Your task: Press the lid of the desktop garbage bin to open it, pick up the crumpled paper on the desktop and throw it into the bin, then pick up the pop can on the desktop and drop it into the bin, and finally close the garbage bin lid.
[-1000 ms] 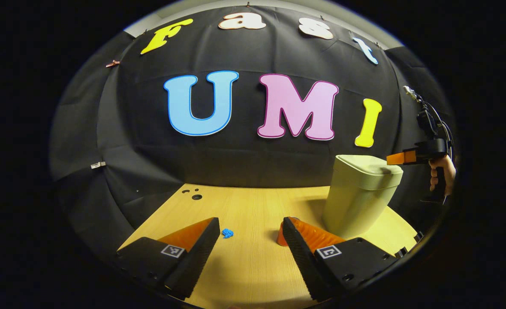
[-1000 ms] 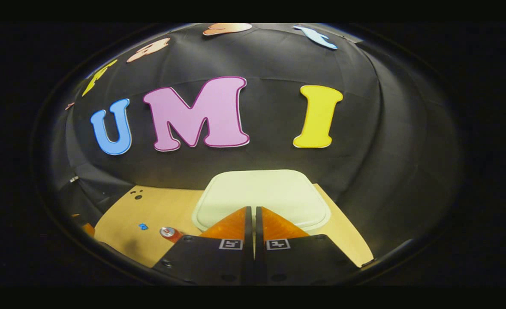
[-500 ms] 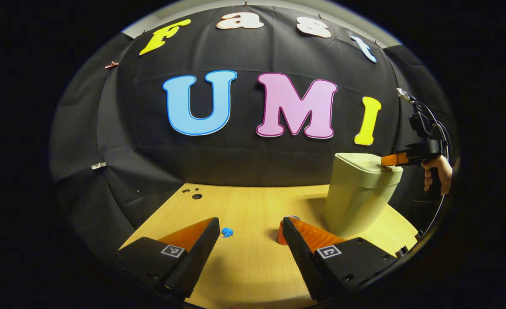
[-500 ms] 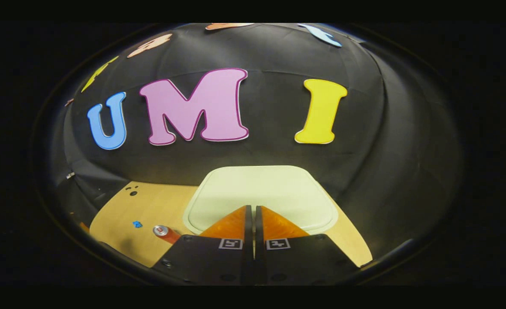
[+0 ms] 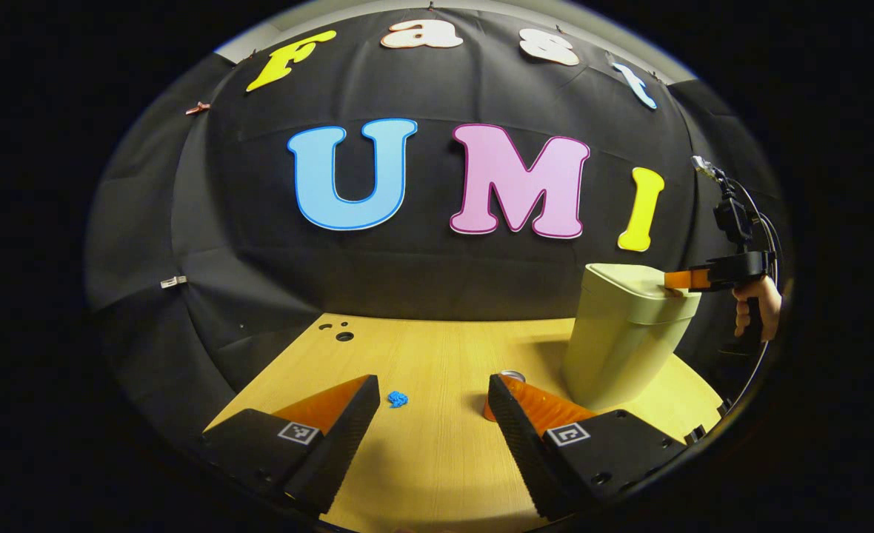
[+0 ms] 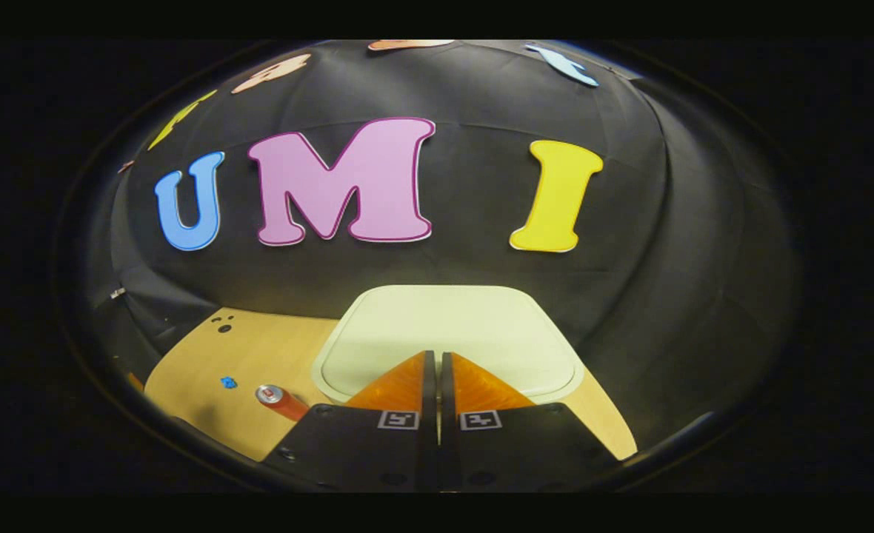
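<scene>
Right gripper view — lid [image 6: 448, 326] nearer.

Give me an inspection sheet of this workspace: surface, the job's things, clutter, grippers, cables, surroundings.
Surface: light wooden tabletop with small dark holes at its far left.
Job's things: pale green plastic bin, lid down; small blue crumpled paper lying loose; red pop can on its side.
Clutter: nothing seen.
Grippers: left gripper open above the table; right gripper shut, tips at the lid's near edge.
Cables: black cable on the right gripper.
Surroundings: black cloth booth wall.
</scene>
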The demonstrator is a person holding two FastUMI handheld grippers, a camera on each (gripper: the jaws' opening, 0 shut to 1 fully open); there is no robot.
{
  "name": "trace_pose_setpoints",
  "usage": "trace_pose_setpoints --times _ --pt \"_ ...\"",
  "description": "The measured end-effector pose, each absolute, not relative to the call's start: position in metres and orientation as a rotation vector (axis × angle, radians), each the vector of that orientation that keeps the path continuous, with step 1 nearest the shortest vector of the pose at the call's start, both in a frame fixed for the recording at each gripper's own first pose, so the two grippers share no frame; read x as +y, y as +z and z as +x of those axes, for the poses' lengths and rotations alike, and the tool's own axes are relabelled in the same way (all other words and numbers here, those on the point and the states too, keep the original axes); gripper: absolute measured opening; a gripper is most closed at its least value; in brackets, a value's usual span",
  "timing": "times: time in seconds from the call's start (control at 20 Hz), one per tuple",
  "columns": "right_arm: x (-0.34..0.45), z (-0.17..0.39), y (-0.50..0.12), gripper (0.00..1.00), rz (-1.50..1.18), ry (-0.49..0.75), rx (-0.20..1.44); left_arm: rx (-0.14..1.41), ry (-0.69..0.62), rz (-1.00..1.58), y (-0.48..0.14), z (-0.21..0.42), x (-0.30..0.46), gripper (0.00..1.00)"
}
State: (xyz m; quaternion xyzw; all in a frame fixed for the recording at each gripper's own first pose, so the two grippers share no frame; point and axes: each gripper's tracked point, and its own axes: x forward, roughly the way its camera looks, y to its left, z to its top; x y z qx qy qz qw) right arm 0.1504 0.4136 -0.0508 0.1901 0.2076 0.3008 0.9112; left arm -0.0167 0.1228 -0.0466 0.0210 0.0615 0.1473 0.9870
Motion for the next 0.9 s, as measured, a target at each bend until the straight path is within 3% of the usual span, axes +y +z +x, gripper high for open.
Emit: trace_pose_setpoints --times 0.65,0.9 --pt "0.372 0.128 -0.008 0.07 0.448 0.563 0.352 0.114 0.299 -0.009 -0.055 -0.03 0.139 0.96" --pt "0.377 0.128 -0.024 0.02 0.423 0.566 0.396 0.113 0.296 0.003 -0.058 -0.04 0.14 0.96"
